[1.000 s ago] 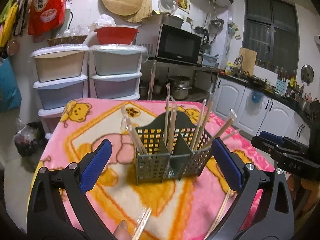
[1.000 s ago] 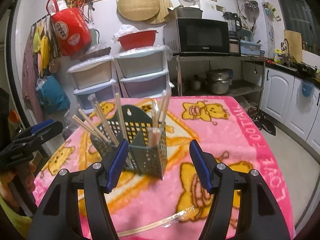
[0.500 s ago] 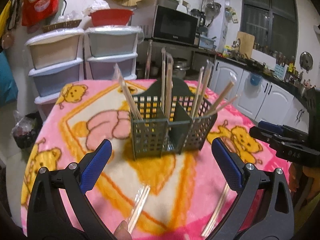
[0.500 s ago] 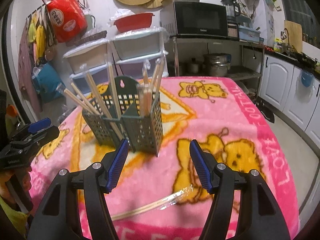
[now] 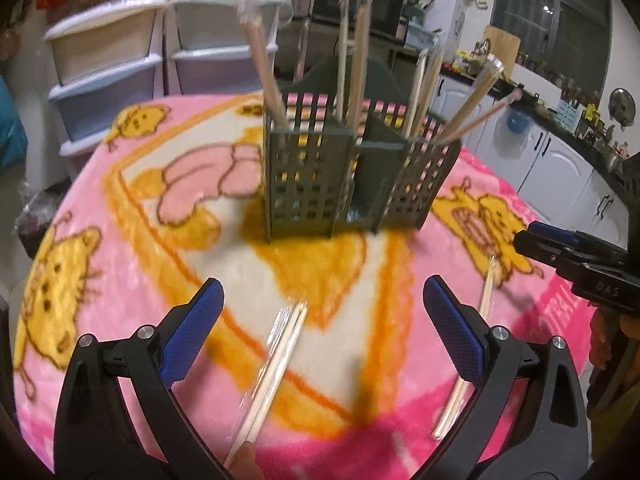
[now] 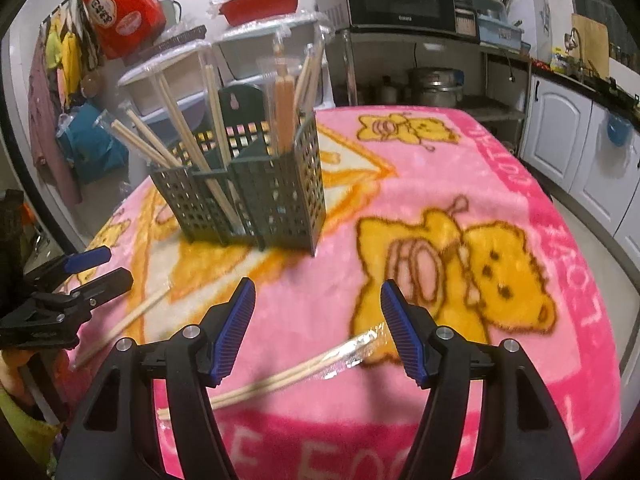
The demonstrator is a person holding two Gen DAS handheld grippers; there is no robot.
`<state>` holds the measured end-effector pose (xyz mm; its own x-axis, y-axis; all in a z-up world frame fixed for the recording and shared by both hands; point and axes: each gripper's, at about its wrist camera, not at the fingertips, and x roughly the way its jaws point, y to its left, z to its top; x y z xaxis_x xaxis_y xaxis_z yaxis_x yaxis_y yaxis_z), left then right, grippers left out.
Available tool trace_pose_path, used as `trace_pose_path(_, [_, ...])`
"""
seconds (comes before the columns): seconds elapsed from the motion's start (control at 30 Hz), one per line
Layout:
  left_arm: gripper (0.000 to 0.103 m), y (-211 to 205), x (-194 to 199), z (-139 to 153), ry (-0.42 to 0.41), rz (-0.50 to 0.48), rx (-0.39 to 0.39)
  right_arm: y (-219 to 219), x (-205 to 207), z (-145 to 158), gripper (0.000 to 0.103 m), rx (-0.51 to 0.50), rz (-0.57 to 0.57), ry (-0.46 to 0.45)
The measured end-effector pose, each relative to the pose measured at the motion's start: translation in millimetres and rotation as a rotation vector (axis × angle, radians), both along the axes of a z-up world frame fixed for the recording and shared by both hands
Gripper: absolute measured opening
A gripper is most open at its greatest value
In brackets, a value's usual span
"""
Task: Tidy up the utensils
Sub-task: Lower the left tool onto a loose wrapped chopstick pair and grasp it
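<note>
Your left claw [image 5: 320, 312] is spread wide and holds nothing; one wrapped pair of chopsticks [image 5: 266, 376] lies on the pink blanket [image 5: 120, 280] between its fingers. Your right claw [image 6: 316, 308] is also wide and empty, hovering just above a second wrapped pair [image 6: 288, 372] that lies slanted on the worktop. The green basket [image 6: 256, 200] stands upright farther back on the blanket, with several wrapped chopstick pairs leaning in its compartments.
</note>
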<state>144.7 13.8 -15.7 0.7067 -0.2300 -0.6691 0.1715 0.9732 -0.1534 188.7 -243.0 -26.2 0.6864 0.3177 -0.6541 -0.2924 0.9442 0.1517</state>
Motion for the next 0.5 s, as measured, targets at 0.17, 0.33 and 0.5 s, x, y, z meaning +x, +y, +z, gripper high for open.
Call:
trace_pose_path(0.17, [0.070, 8.4, 9.2, -25.4, 0.092, 0.008, -0.021, -3.3, 3.2, -14.6, 0.063, -0.007, -0.015, 0.043])
trace_pose_path(0.33, [0.038, 10.8, 16.5, -42.0, 0.155, -0.002, -0.034, -11.1, 11.7, -29.6, 0.063, -0.008, -0.046, 0.100])
trace_pose_path(0.5, [0.035, 9.8, 25.1, -50.5, 0.194, -0.039, -0.064, -18.4, 23.2, -42.2, 0.063, 0.003, -0.078, 0.165])
